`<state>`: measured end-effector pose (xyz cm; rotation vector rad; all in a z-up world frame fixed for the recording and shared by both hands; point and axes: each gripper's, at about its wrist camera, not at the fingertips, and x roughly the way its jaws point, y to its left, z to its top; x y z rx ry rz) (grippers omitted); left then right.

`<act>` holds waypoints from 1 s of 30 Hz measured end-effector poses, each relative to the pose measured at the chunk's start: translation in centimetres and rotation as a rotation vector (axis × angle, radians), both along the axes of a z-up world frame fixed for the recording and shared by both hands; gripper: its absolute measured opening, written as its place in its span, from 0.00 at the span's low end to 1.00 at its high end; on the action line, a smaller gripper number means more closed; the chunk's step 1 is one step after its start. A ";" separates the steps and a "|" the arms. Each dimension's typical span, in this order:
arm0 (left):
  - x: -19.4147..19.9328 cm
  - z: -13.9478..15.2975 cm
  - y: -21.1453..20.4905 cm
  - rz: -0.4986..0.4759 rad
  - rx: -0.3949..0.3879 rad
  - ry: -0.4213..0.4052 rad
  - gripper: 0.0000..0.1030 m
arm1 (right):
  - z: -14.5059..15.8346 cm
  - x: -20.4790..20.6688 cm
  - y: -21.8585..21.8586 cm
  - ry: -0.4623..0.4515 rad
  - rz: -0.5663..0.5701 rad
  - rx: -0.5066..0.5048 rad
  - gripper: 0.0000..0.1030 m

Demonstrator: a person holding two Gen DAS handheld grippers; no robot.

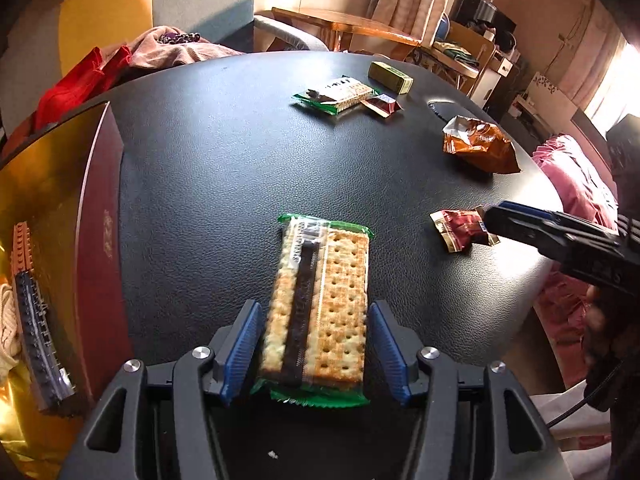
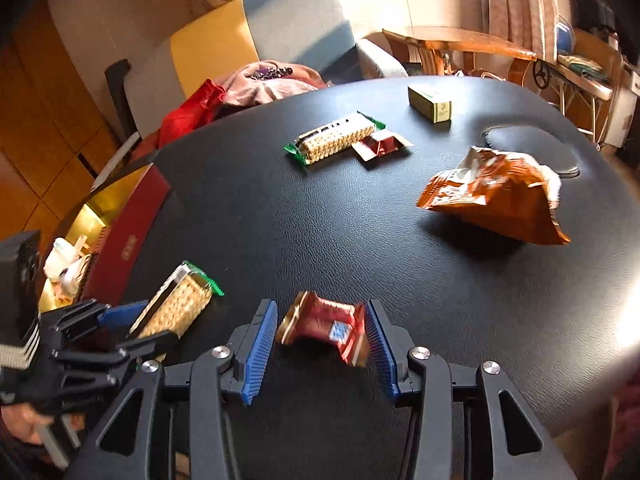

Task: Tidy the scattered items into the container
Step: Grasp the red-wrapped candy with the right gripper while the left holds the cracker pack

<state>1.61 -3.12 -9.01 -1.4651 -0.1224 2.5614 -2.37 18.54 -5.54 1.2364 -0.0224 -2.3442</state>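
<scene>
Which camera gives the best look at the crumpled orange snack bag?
The right wrist view: there the crumpled orange foil snack bag sits large and near, its torn silvery top and printed face both visible on the black leather-textured table. The left wrist view shows the bag smaller, far off toward the right edge.

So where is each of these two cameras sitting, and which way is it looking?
Left wrist: sits on the left gripper, looking down along its blue fingers at a cracker pack lying between open jaws; the right gripper enters from the right.
Right wrist: sits on the right gripper, looking down at a small red packet between its pads; the left gripper and a bit of hand show at lower left.
Shared: black table, red box, orange bag, green carton, far cracker pack.
</scene>
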 end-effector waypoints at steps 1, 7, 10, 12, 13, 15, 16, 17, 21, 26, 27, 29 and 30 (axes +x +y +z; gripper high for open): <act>0.2 0.1 -0.1 -0.004 -0.001 0.005 0.56 | 0.3 0.4 0.2 0.009 0.022 0.006 0.49; 0.7 0.6 0.6 -0.051 -0.018 0.026 0.56 | 0.8 0.7 -0.9 0.084 0.206 0.165 0.51; 0.5 0.6 0.9 -0.075 -0.029 0.029 0.57 | 0.7 -0.3 -1.9 0.104 0.317 0.250 0.51; 0.2 0.4 0.9 -0.086 -0.033 0.024 0.57 | 0.5 -1.1 -2.6 0.088 0.404 0.288 0.51; -0.1 0.3 0.9 -0.089 -0.033 0.019 0.57 | 0.3 -1.5 -3.0 0.077 0.444 0.310 0.51; -0.5 0.1 0.9 -0.091 -0.023 0.010 0.57 | -0.1 -2.3 -3.5 0.054 0.501 0.342 0.51; -0.6 0.1 0.8 -0.091 -0.021 0.008 0.57 | -0.3 -2.6 -3.8 0.038 0.530 0.350 0.49; -0.8 0.0 0.8 -0.093 -0.020 0.007 0.57 | -0.6 -3.0 -4.0 0.023 0.556 0.357 0.49; -1.4 -0.3 1.0 -0.108 -0.032 -0.005 0.57 | -1.5 -3.7 -4.7 -0.014 0.618 0.384 0.44; -1.7 -0.6 1.6 -0.120 -0.061 0.002 0.57 | -1.8 -3.8 -4.7 -0.029 0.641 0.400 0.26; -1.7 -0.6 1.6 -0.114 -0.058 0.005 0.56 | -1.8 -3.7 -4.5 -0.024 0.626 0.399 0.26; -1.7 -0.6 1.5 -0.099 -0.053 0.012 0.55 | -1.8 -3.5 -4.0 -0.013 0.573 0.389 0.25; -1.6 -0.6 1.4 -0.090 -0.051 0.015 0.53 | -1.8 -3.4 -3.8 -0.011 0.543 0.375 0.25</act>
